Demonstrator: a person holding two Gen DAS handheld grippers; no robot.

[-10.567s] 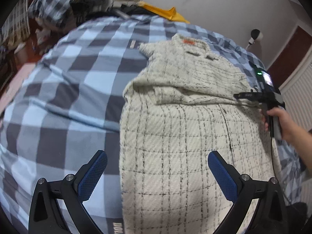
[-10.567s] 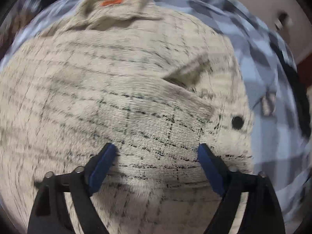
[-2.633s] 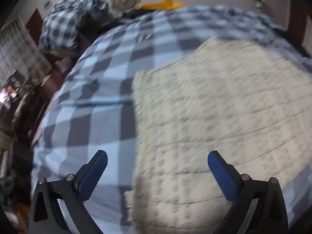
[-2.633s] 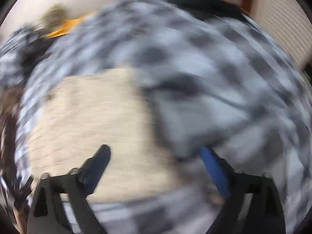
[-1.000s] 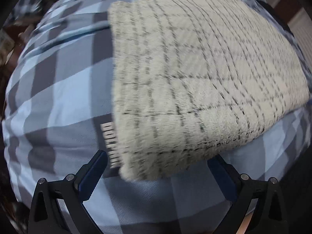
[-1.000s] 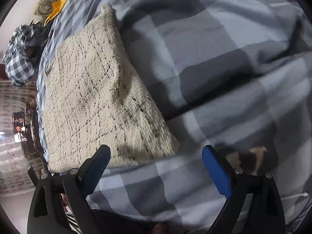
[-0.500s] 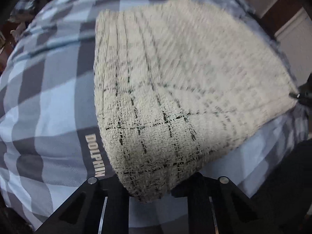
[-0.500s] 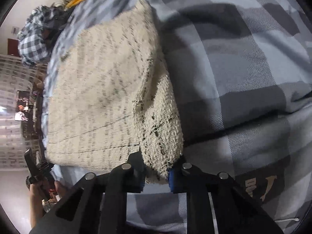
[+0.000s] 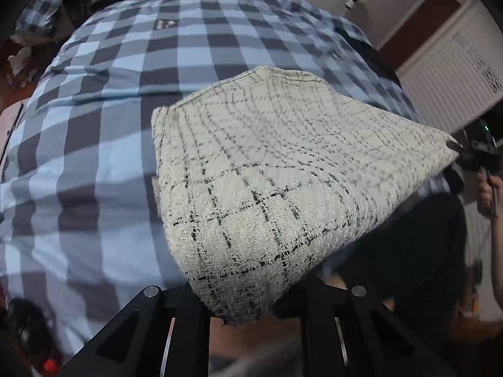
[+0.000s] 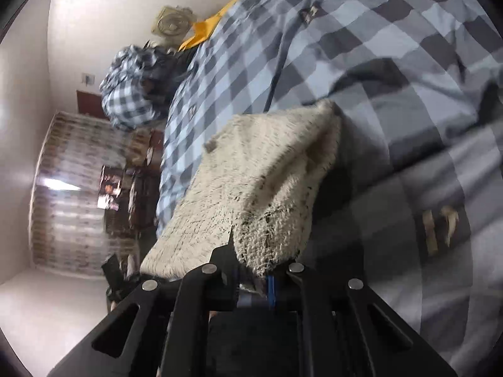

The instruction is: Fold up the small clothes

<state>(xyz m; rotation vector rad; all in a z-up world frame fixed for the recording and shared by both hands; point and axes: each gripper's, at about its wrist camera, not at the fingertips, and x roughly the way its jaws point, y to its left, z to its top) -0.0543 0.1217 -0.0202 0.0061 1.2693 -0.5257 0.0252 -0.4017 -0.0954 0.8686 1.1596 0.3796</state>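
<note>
A cream tweed garment with thin black checks is folded and lifted off the blue-and-grey checked bedspread. My left gripper is shut on its near left corner. My right gripper is shut on the other near corner; it also shows in the left wrist view at the far right, with the hand behind it. The garment hangs stretched between both grippers, its far edge still near the bedspread.
A pile of checked fabric and a yellow item lie at the head of the bed. A fan stands behind them. A louvred door is to the right. Dark furniture stands beside the bed.
Both grippers closed on the garment's near corners about half a second ago. Since then they have raised the near edge off the bed.
</note>
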